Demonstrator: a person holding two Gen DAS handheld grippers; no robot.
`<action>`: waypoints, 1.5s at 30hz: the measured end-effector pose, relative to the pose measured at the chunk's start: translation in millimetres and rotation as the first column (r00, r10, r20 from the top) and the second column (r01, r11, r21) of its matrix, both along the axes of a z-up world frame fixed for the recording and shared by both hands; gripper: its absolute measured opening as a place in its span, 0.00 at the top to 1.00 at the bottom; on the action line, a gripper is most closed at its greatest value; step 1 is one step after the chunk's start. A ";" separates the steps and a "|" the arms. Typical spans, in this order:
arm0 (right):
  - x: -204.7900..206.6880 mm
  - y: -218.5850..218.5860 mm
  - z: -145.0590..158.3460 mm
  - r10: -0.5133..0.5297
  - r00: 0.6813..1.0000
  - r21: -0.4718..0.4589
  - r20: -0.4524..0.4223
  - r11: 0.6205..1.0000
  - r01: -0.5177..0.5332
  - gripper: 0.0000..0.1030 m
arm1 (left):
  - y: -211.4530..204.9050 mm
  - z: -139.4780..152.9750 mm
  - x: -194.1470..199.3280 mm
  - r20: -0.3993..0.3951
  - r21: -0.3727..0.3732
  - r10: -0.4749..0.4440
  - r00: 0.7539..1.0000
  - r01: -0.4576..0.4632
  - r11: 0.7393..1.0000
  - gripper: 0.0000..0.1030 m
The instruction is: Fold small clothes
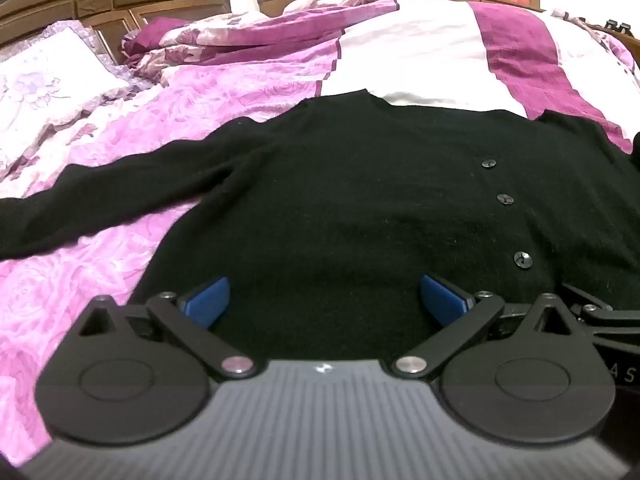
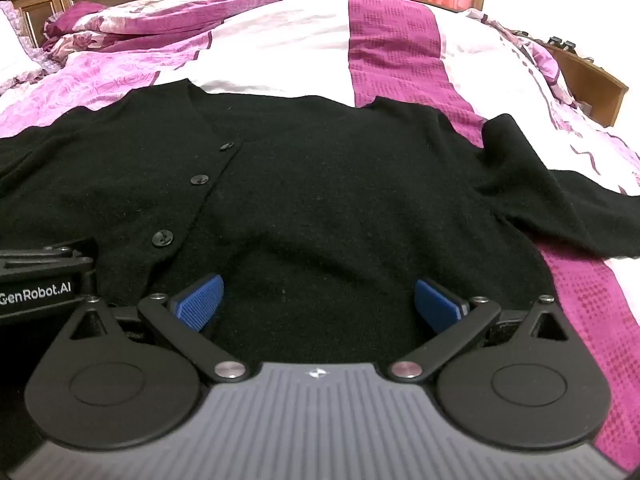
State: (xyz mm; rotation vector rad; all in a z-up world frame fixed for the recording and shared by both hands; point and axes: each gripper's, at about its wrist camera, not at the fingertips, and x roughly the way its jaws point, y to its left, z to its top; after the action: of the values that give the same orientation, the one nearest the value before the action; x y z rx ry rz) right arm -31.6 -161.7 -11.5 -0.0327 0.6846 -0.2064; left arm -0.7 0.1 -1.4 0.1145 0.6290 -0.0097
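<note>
Garment: we see a black cardigan (image 1: 360,184) spread flat, buttons up, on the bed (image 1: 420,48), near its front edge.
Sleeves: both lie stretched out sideways; one sleeve (image 1: 92,204) reaches toward the left edge, the other sleeve (image 2: 560,200) toward the right.
Left tool (image 1: 325,300): its jaws are spread wide over the hem, gripping nothing.
Right tool (image 2: 318,300): likewise wide apart, empty, beside the left one.
Progress: we judge no fold made yet; sleeves and body all remain to be folded.
</note>
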 end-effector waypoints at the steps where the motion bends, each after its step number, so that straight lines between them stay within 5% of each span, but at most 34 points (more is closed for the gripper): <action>1: 0.1 0.6 -0.2 0.000 1.000 0.005 0.000 1.000 0.000 0.00 | -0.1 -0.2 0.3 0.005 0.012 -0.002 1.000 0.002 1.000 0.00; 6: -0.7 0.1 4.4 -0.001 1.000 0.006 0.004 1.000 0.001 0.00 | -5.0 -0.8 1.3 0.024 0.060 -0.010 1.000 0.009 0.998 0.00; 7: -0.6 -2.4 5.7 -0.001 1.000 0.009 0.004 1.000 0.001 0.00 | -5.4 -2.1 -1.0 -0.002 -0.010 0.027 1.000 -0.027 1.000 0.00; 45: -2.3 2.5 -0.3 -0.002 1.000 -0.027 0.008 1.000 0.002 0.00 | -9.0 -1.3 -2.3 0.003 0.000 0.037 0.999 -0.037 0.999 0.00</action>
State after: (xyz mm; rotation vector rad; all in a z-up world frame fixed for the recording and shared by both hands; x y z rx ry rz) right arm -33.9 -159.1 -11.8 -0.0568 0.6744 -0.2172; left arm -3.1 -8.9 -2.7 0.1029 0.6284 0.0264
